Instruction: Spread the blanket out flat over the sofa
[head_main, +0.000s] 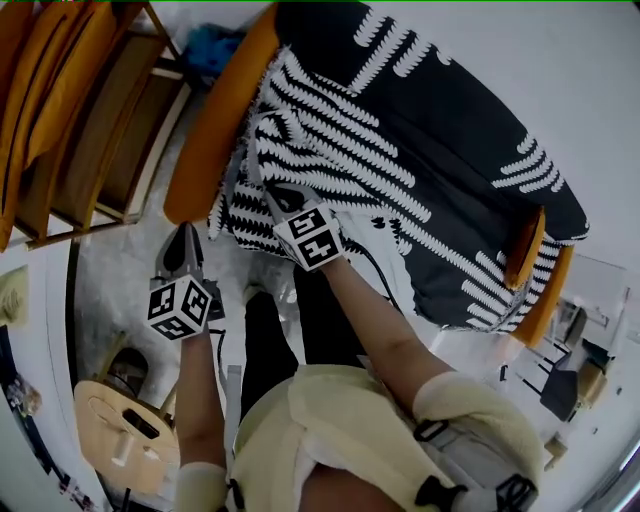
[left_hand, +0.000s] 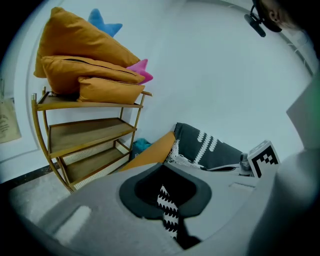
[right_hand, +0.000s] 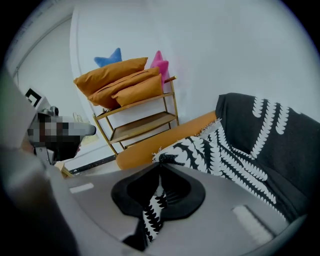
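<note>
Your task is partly done. One black-and-white patterned blanket (head_main: 430, 150) already lies over most of the one orange sofa (head_main: 212, 125). It covers the middle and the far end, where only slivers of orange show at the corner. What is left is the near end. There the blanket is bunched and folded back on itself against the bare orange arm, its front edge hanging in loose folds instead of lying flat. You hold two tongs. The left tongs (left_hand: 168, 202) are clenched on a narrow strip of the patterned cloth, and the right tongs (right_hand: 154, 202) are clenched on another strip of it, up at the bunched edge. The left tongs sit lower and farther out from the sofa's front edge. By my reading, that gathered end has yet to be drawn out over the arm, laid down and let go. Beyond the sofa's bare arm stands one wooden rack (left_hand: 90, 132) with three shelves. Its top shelf holds three orange cushions (left_hand: 82, 60) in a stack and two star-shaped ones, one blue (left_hand: 102, 22) and one pink (left_hand: 141, 70).
</note>
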